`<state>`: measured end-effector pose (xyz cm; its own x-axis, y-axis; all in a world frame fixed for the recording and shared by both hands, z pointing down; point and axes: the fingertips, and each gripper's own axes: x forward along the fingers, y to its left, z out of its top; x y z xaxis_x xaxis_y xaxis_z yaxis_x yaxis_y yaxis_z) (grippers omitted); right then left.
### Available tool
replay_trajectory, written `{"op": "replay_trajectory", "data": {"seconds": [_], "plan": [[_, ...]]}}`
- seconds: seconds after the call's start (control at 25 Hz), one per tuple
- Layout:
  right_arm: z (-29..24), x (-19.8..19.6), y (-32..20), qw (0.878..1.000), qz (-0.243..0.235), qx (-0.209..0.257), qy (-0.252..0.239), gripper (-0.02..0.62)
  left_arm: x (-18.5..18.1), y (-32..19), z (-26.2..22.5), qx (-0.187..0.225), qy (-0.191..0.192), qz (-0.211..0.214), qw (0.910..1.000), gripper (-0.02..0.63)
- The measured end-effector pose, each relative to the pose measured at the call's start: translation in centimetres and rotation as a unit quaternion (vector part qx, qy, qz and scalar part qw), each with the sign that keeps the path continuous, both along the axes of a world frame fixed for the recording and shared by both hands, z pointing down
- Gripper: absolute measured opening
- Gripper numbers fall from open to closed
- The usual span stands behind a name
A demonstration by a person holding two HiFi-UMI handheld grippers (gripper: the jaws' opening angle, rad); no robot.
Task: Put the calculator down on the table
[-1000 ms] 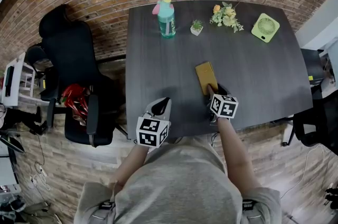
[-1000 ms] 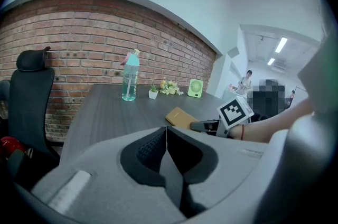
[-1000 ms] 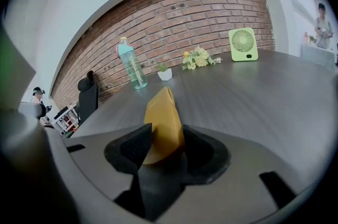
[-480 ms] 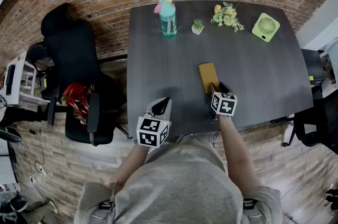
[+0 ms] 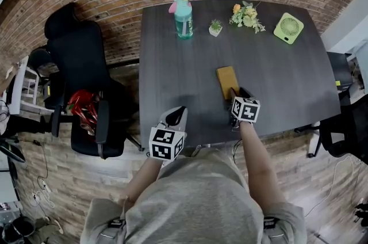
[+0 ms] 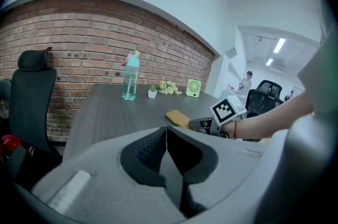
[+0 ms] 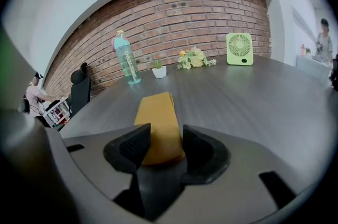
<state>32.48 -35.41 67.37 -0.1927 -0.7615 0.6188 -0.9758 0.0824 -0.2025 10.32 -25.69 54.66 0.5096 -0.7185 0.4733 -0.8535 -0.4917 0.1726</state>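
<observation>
The mustard-yellow calculator [image 5: 227, 82] lies flat on the dark table [image 5: 172, 53], near its front edge. My right gripper [image 5: 234, 94] sits at the calculator's near end. In the right gripper view the calculator [image 7: 157, 122] reaches in between the jaws of my right gripper [image 7: 162, 139]. Those jaws have just been opening and stand apart, not pressing on it. My left gripper [image 5: 175, 115] hovers at the table's front edge, left of the calculator. Its pads [image 6: 165, 138] meet with nothing between them. The left gripper view shows the calculator [image 6: 178, 118] off to the right.
Along the table's far edge stand a teal bottle [image 5: 183, 16], a small potted plant [image 5: 214, 29], a bunch of flowers [image 5: 246, 15] and a green fan [image 5: 288, 29]. A black office chair [image 5: 80, 70] stands left of the table. A brick wall runs behind it.
The right gripper and the calculator stay at about the same spot on the table. The left gripper has not moved.
</observation>
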Motion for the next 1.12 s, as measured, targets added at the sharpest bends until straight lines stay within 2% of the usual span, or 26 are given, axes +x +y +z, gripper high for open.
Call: {"op": "replay_trajectory", "data": {"seconds": [0.16,0.24,0.48,0.84,1.12], "plan": [[0.0,0.2,0.3,1.0,0.016,-0.006,-0.007,0.189,-0.2,0.4,0.1,-0.002,0.001,0.008,1.0,0.018],[-0.3,0.5,0.7,1.0,0.03,-0.005,-0.001,0.157,-0.2,0.5,0.2,-0.003,0.002,0.013,0.9999,0.018],[-2.1,0.1,2.8,0.999,0.049,0.021,0.006,0.125,-0.4,0.8,0.3,-0.004,0.008,0.034,0.9994,0.018],[-5.8,-0.3,7.2,0.994,0.094,0.058,0.008,0.072,0.1,1.5,-0.4,0.0,0.011,0.093,0.9956,0.018],[-8.4,-3.4,11.6,0.989,0.117,0.092,0.011,0.037,-1.2,2.7,-0.3,0.003,0.004,0.148,0.989,0.018]]}}
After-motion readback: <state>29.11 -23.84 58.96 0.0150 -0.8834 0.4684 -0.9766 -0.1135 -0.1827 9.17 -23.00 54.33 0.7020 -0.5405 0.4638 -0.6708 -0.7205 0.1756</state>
